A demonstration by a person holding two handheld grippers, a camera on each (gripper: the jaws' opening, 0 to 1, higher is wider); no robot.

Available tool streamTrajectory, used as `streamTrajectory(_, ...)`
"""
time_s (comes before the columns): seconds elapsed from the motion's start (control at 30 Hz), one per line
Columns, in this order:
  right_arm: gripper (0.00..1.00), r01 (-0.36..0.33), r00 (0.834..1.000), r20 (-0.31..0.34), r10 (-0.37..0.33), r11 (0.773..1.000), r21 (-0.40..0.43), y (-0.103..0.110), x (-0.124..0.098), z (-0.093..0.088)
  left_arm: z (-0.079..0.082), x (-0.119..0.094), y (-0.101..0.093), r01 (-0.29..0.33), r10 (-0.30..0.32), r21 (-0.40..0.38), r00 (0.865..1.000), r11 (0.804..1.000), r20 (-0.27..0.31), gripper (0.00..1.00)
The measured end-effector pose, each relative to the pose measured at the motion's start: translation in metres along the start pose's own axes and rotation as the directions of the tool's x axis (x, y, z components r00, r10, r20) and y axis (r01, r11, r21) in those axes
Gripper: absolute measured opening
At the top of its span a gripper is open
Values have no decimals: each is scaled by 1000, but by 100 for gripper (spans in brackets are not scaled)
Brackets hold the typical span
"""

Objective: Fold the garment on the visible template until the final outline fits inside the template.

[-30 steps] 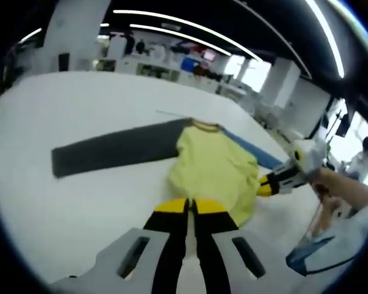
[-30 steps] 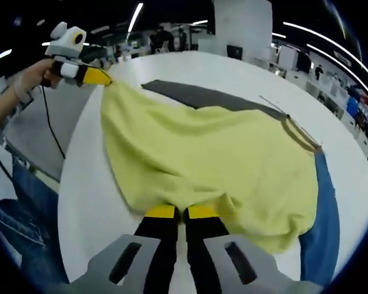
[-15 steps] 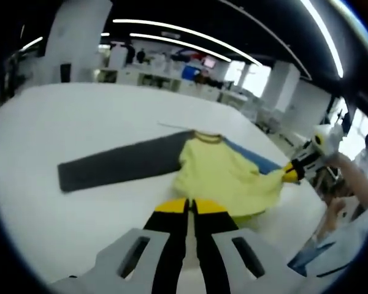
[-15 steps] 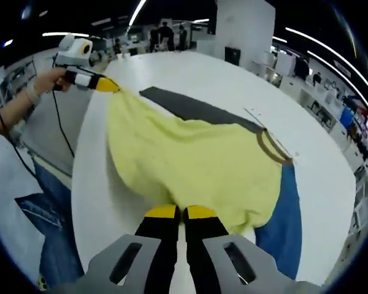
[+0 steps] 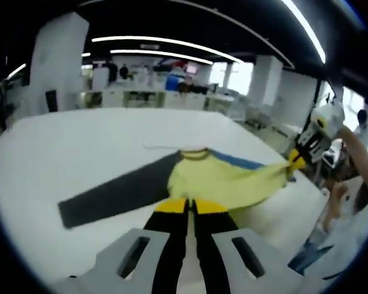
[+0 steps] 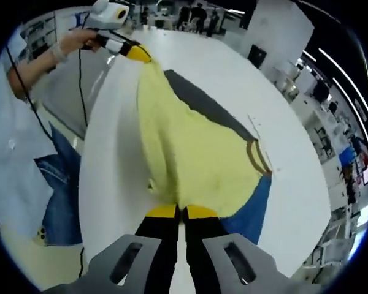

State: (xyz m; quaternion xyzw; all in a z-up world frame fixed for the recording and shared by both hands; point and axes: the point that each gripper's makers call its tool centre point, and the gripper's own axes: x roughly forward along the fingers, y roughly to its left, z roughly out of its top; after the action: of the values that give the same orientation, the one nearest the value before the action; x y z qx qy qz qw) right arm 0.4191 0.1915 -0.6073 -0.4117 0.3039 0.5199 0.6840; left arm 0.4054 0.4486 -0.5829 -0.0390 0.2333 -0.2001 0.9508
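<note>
Yellow cloth garment with grey sleeve and blue sleeve is lifted off white worktop, hem hidden at both closed grippers: left gripper at 11 o'clock, right gripper at 6.

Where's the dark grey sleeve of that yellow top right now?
In the left gripper view the grey sleeve lies flat on the white table, stretching left from the yellow body, beyond the left gripper.

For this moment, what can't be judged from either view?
- Template: no outline visible on the white table in either view; the garment may hide it.
- Blue sleeve: its end is hidden behind the right gripper in the right gripper view.
- Left gripper: its grip point on the hem is hidden under fabric.
</note>
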Motion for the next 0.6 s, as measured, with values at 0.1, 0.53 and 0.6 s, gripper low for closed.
streamTrajectory(0.1,3,-5,999,-53,1,997,-73,1,-11,-4,4,-1,-10,26,-26,34,1000,999,-10,0)
streamTrajectory(0.53,3,-130,983,-144,110,981,-143,24,-13,-14,0,-2,-21,42,-38,89,998,995,-43,0)
streamTrajectory(0.6,3,-123,985,-135,106,985,-124,21,-7,-14,0,0,-18,37,-33,87,998,995,-47,0)
